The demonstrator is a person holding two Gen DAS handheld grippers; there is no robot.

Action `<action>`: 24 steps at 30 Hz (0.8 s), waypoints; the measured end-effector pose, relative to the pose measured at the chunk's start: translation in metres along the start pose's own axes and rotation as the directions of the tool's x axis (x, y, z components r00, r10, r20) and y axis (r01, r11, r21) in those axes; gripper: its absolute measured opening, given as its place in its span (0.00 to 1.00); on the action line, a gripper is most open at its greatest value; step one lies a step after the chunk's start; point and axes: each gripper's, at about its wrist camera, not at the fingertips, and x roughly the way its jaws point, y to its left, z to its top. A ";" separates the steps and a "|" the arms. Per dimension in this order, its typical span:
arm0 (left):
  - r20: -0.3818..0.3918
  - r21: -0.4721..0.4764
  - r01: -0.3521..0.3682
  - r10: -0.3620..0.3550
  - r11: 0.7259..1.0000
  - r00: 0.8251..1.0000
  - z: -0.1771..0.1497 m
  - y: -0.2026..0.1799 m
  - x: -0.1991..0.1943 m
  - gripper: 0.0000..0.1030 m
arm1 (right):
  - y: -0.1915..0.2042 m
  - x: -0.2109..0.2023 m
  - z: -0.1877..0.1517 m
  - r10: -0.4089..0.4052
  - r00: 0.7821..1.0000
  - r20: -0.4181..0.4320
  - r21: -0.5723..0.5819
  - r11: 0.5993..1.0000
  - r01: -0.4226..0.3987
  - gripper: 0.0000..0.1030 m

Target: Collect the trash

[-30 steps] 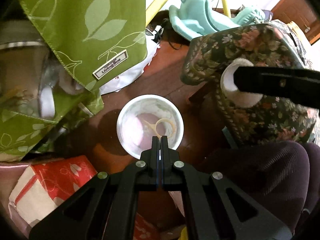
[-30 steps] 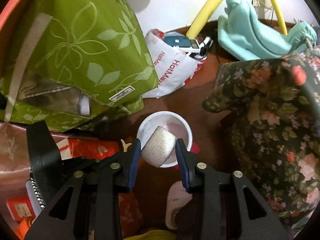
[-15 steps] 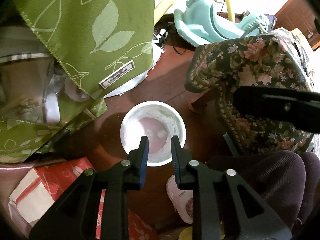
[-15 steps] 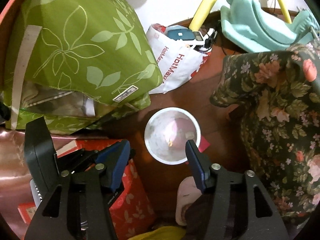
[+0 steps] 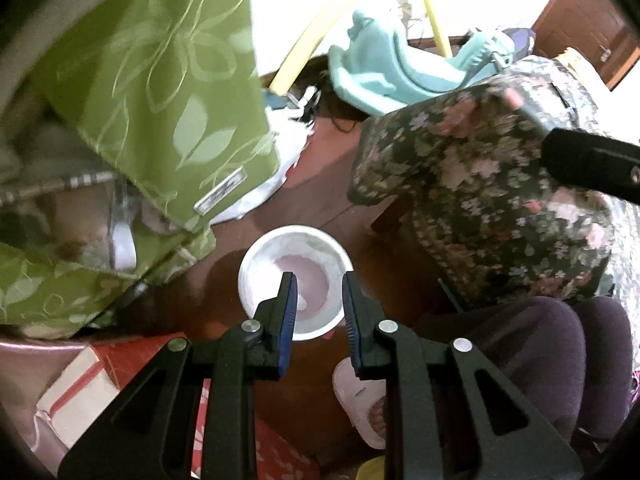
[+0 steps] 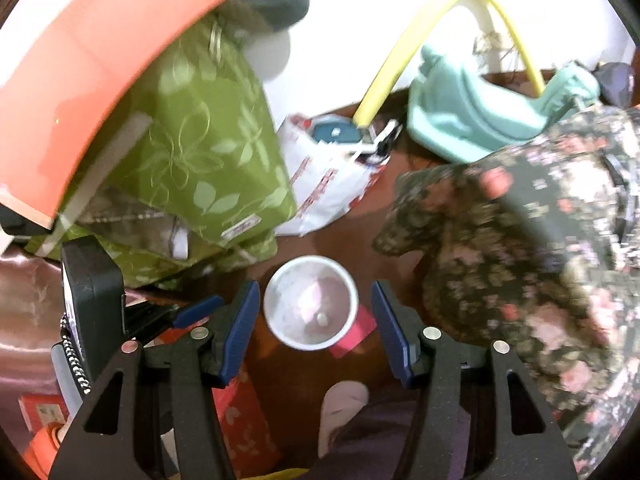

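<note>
The white trash cup (image 6: 310,302) stands on the brown floor, hemmed in by a green leaf-print bag (image 6: 208,160) to its left, a floral cushion (image 6: 520,248) to its right and a white shopping bag (image 6: 324,188) with blurred, unreadable red lettering beyond it. Above the cup, the left gripper (image 5: 319,296) hangs with its jaws parted and the right gripper (image 6: 314,320) spread wide, both empty. A small pale scrap (image 6: 322,319) lies inside the cup, and a red patterned box (image 5: 120,364) sits near it.

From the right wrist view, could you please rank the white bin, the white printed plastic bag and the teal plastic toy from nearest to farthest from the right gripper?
1. White bin: on the floor directly below the open right gripper.
2. White printed plastic bag: beyond the bin, beside the green leaf-print bag.
3. Teal plastic toy: farthest, upper right near the wall.
</note>
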 end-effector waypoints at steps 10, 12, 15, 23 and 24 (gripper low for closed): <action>0.135 0.120 0.030 -0.047 0.992 0.990 0.035 -0.076 -0.058 0.25 | -0.057 -0.098 -0.005 -0.111 0.968 0.225 0.082 0.992 0.095 0.52; 0.160 0.151 0.037 -0.062 0.988 0.985 0.043 -0.096 -0.068 0.26 | -0.070 -0.115 -0.007 -0.137 0.957 0.257 0.105 0.988 0.114 0.52; 0.185 0.191 0.057 -0.093 0.980 0.978 0.055 -0.125 -0.080 0.26 | -0.093 -0.141 -0.012 -0.179 0.937 0.299 0.141 0.980 0.143 0.52; 0.213 0.303 0.085 -0.155 0.949 0.965 0.086 -0.204 -0.089 0.26 | -0.161 -0.188 -0.027 -0.264 0.902 0.341 0.243 0.952 0.187 0.52; 0.208 0.309 0.099 -0.169 0.946 0.963 0.090 -0.212 -0.089 0.26 | -0.169 -0.192 -0.030 -0.276 0.898 0.343 0.256 0.947 0.194 0.52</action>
